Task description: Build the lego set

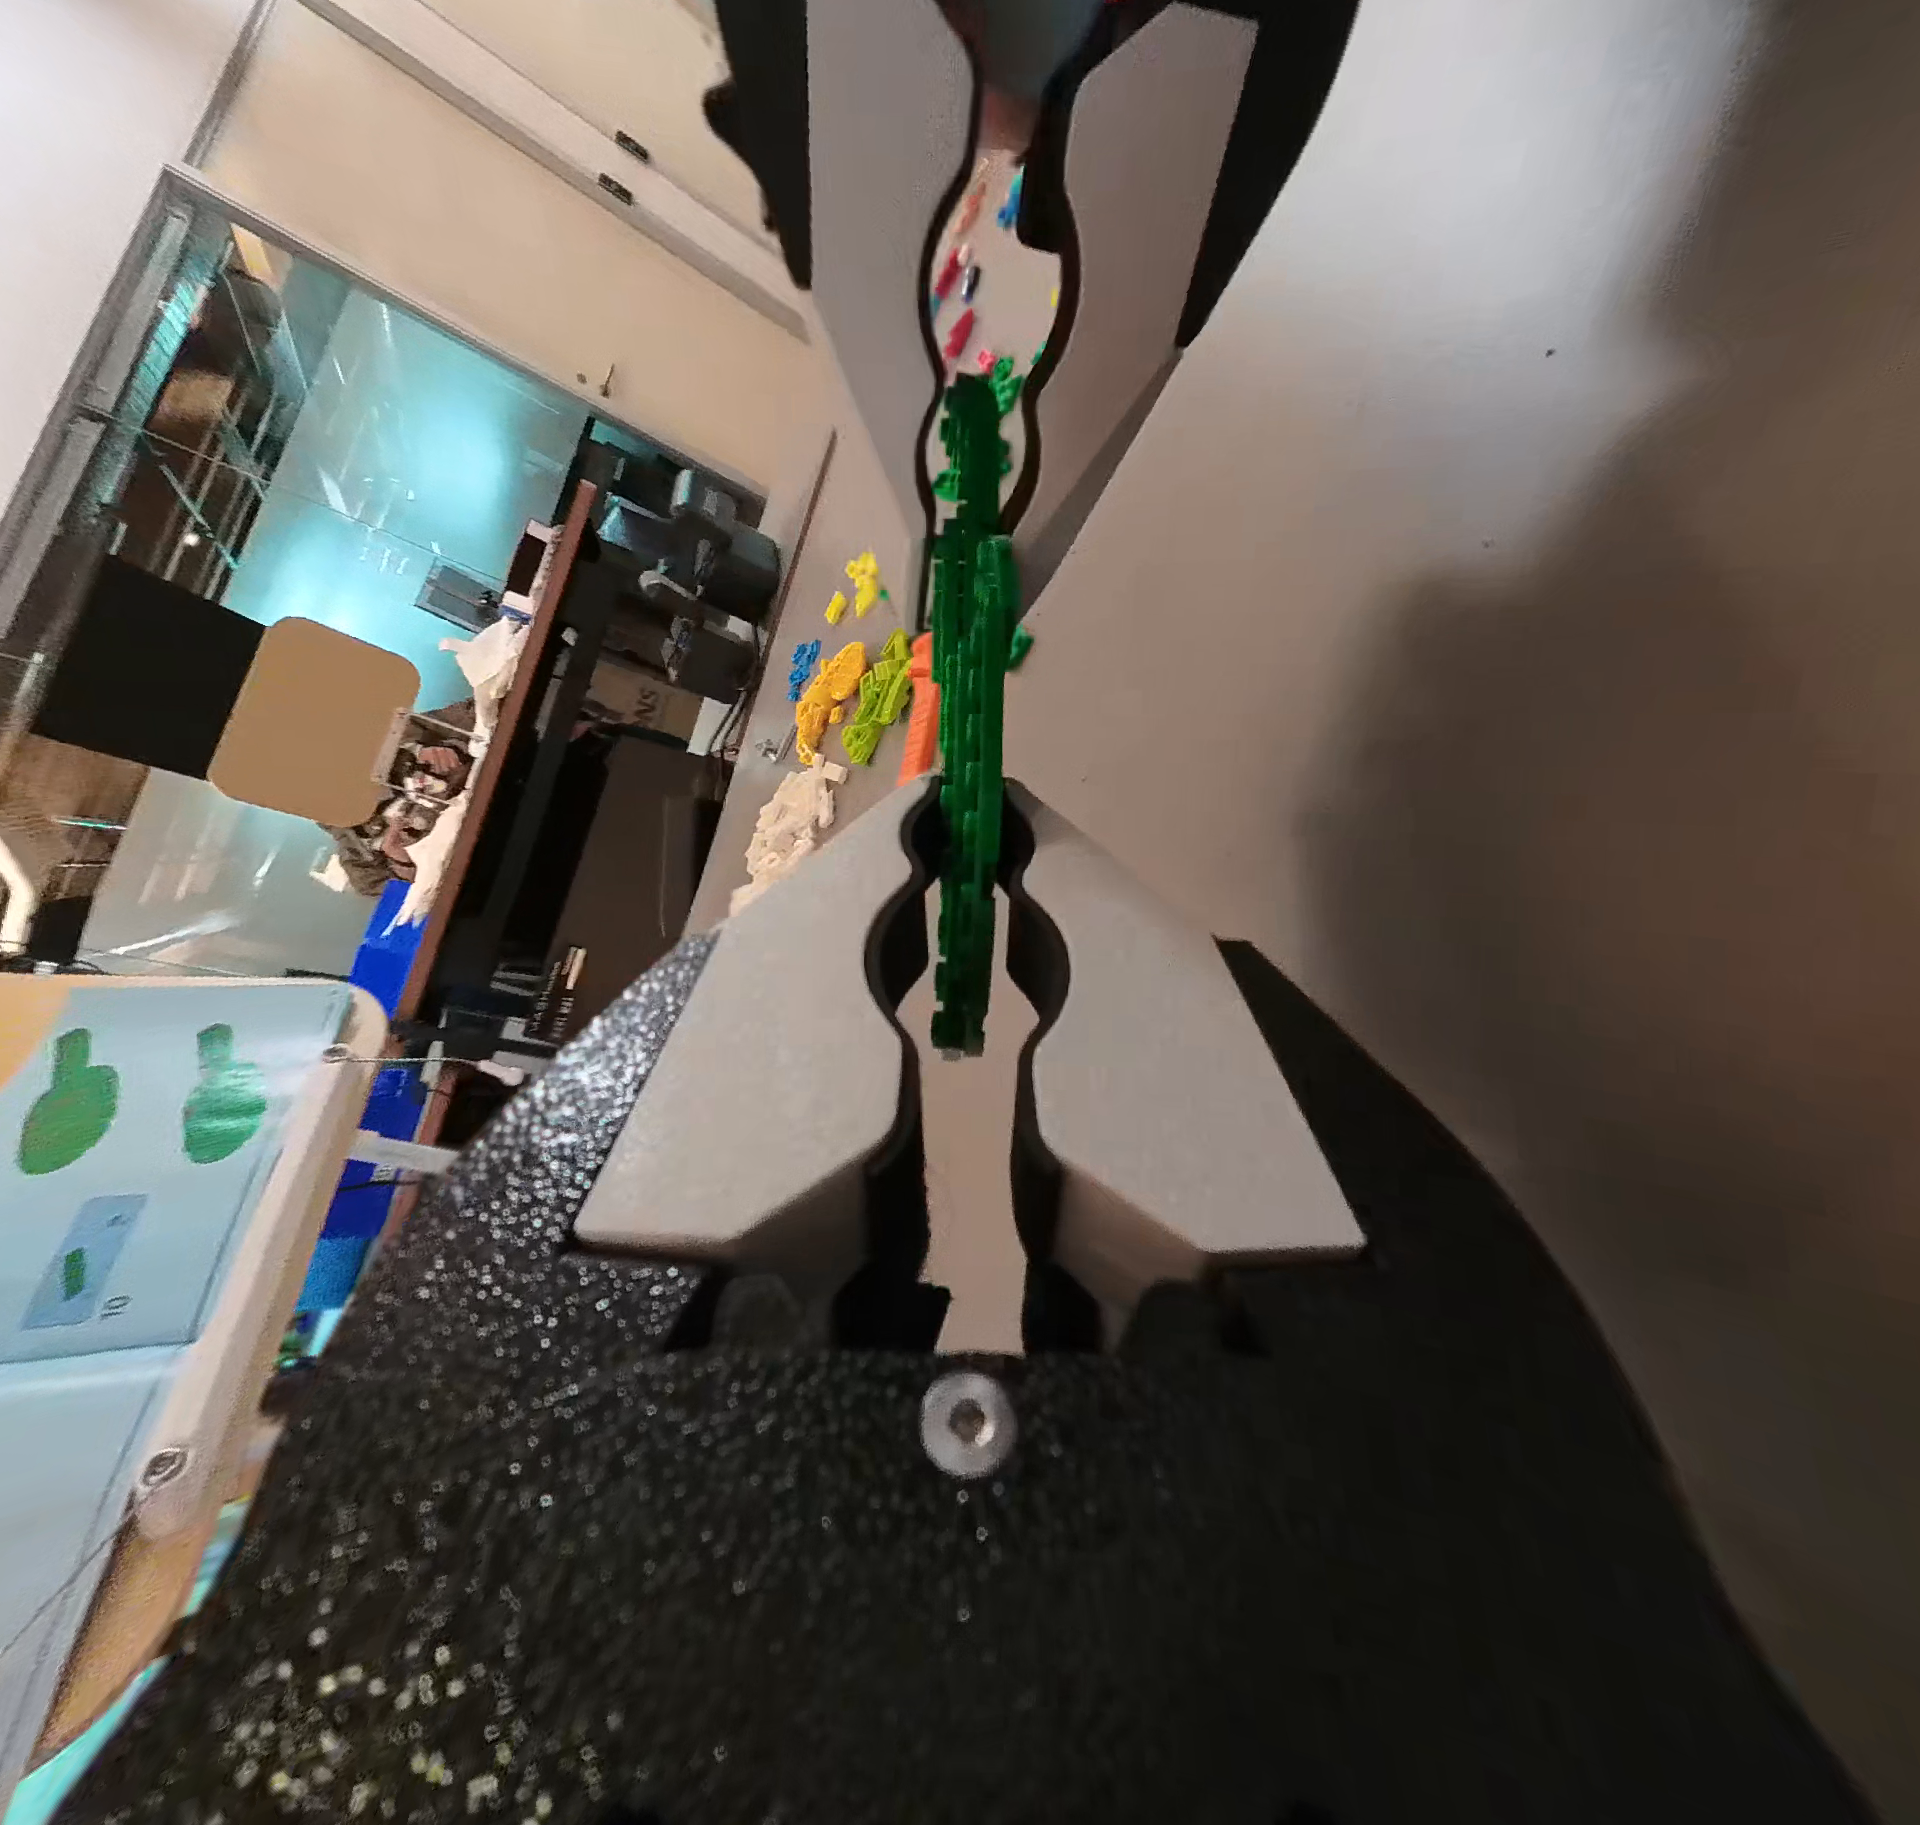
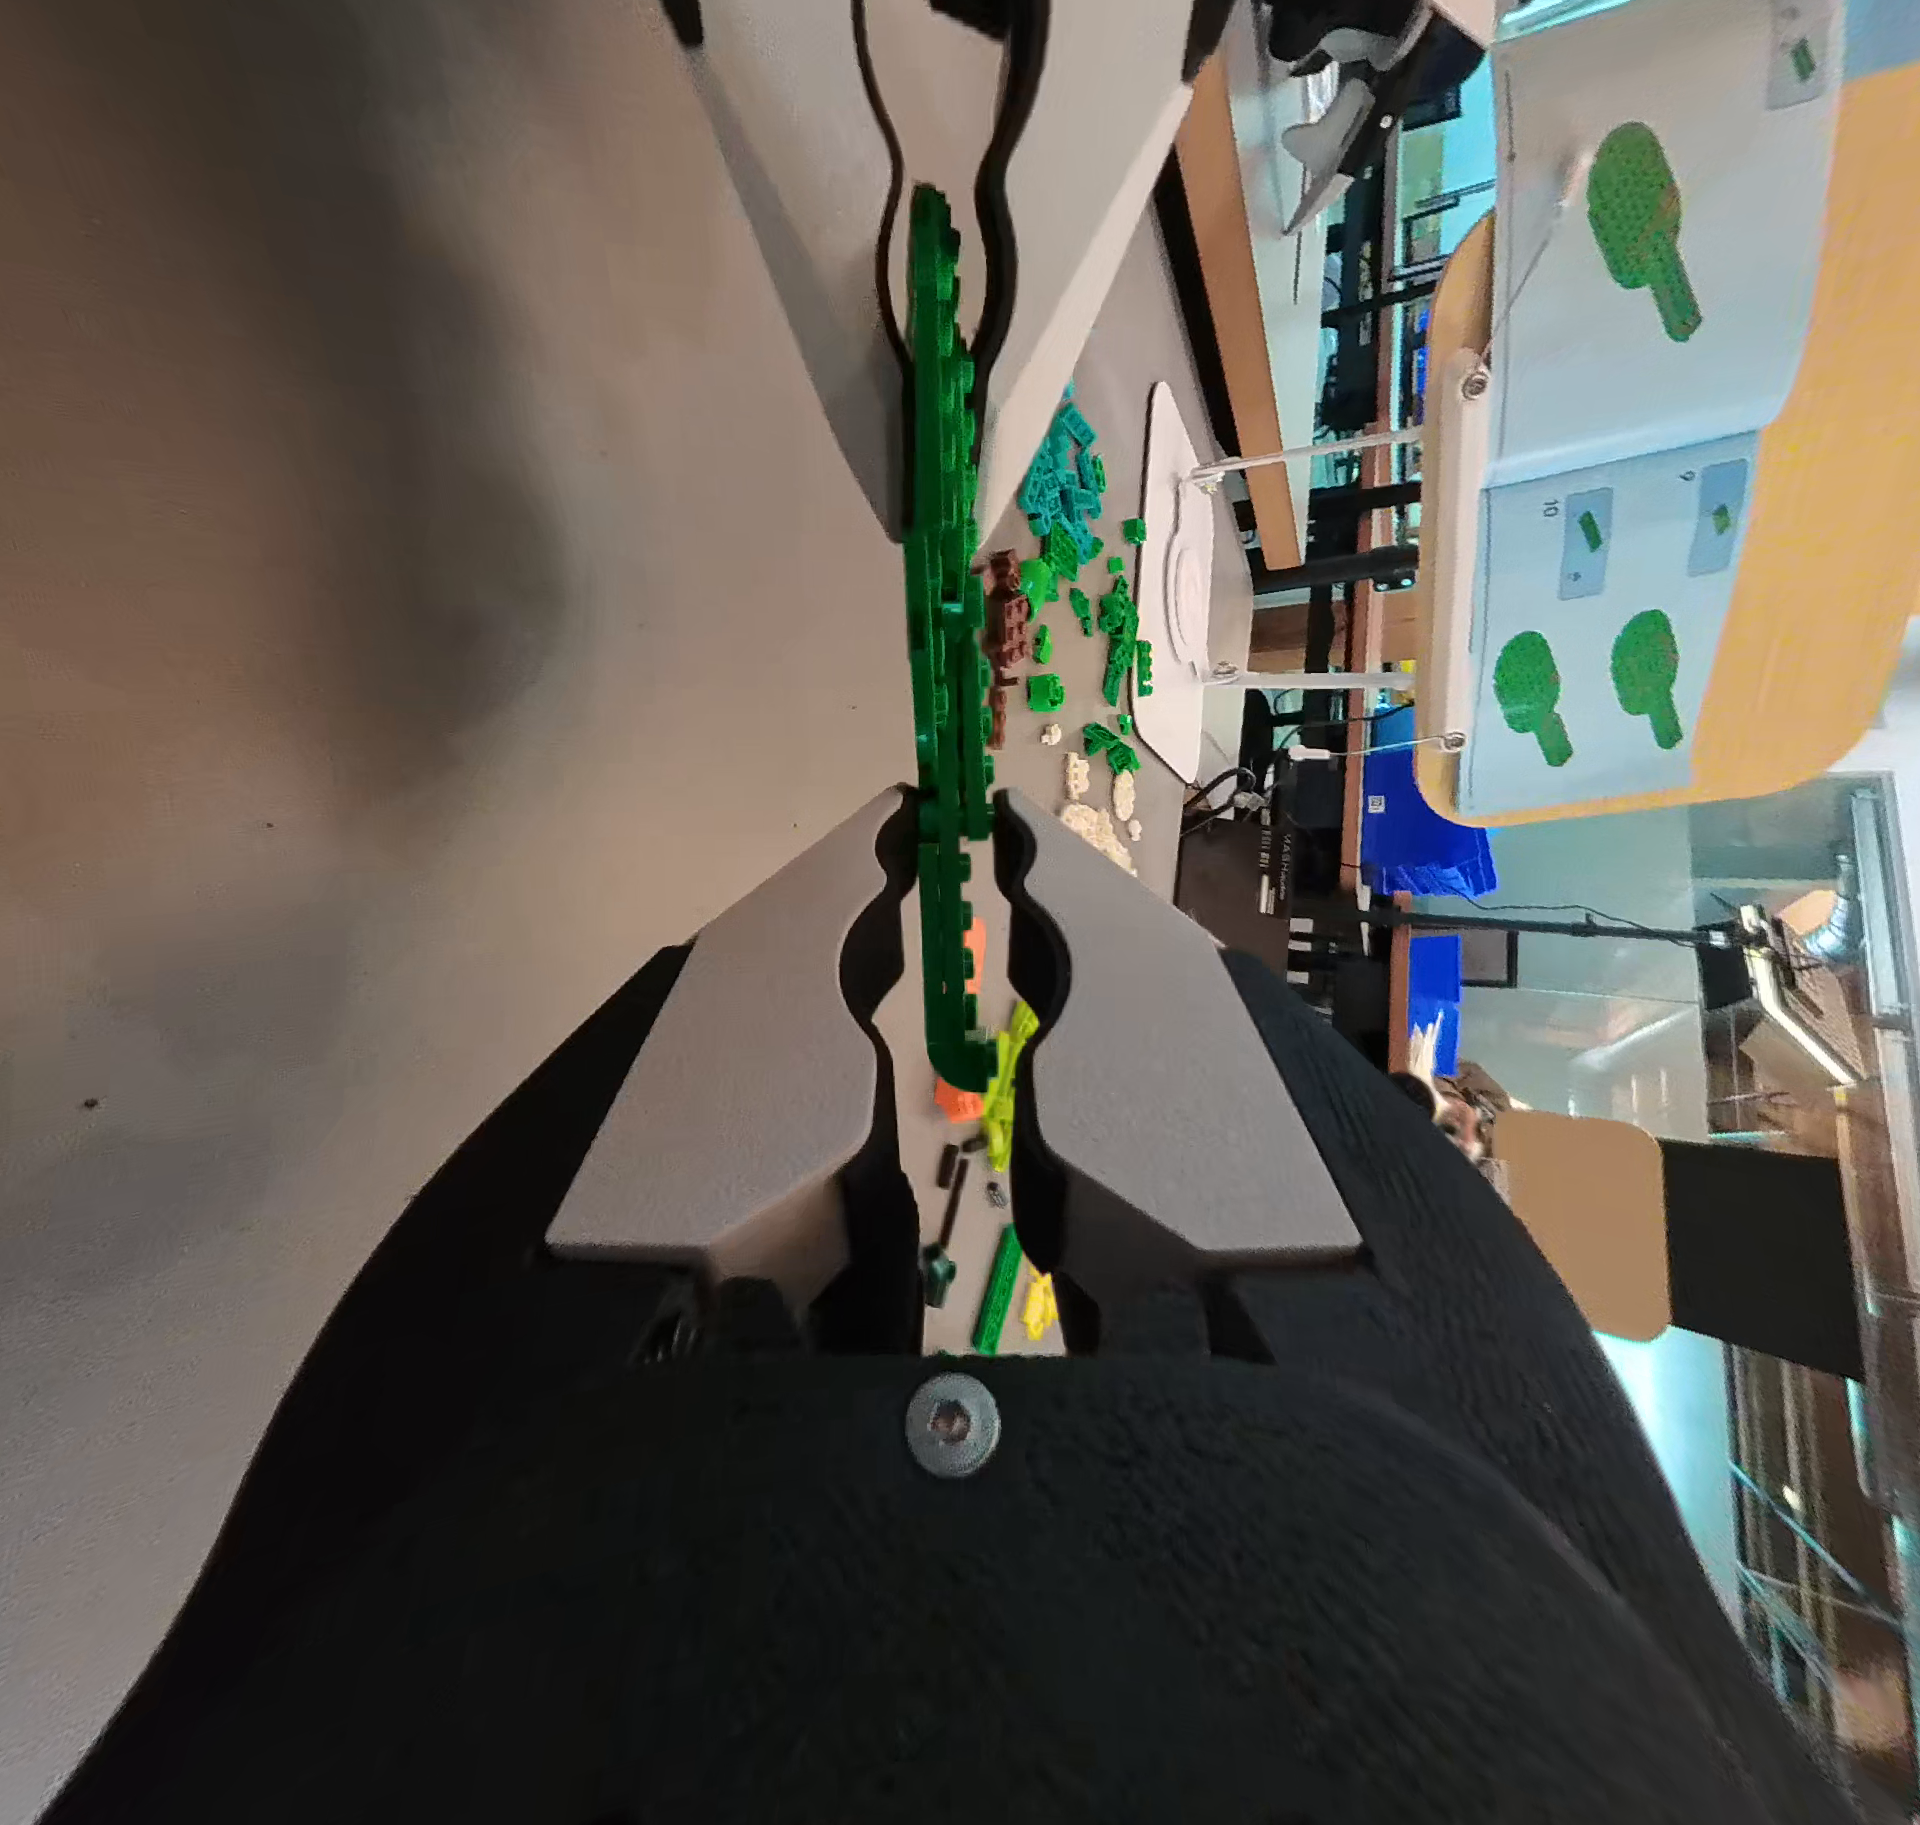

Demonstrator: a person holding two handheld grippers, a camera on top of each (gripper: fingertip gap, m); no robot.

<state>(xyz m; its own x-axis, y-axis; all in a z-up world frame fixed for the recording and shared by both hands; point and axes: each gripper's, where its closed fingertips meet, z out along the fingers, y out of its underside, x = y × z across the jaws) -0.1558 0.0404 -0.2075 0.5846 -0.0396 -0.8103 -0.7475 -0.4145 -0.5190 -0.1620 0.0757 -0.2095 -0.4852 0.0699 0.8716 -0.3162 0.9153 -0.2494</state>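
A flat dark green brick plate assembly (image 1: 971, 695) is seen edge-on, held up over the grey table (image 1: 1403, 528) between both grippers. My left gripper (image 1: 971, 814) is shut on its near end, both pads pressed on its faces. The right gripper's fingers (image 1: 873, 321) grip the far end at the top of that view. In the right wrist view my right gripper (image 2: 951, 804) is shut on the same green plate (image 2: 945, 632), pads against its face and its studs. The left gripper's fingers (image 2: 821, 321) clamp the far end there.
Loose brick piles lie on the table: yellow (image 1: 831, 684), lime (image 1: 878, 710), white (image 1: 795, 830), orange (image 1: 920, 715), teal (image 2: 1070, 487), brown (image 2: 1006, 632), bright green (image 2: 1117, 632). An open instruction booklet (image 2: 1621, 425) sits on a white stand (image 2: 1179, 580) at the table's edge. About 5 centimetres separates my left fingertips from my right.
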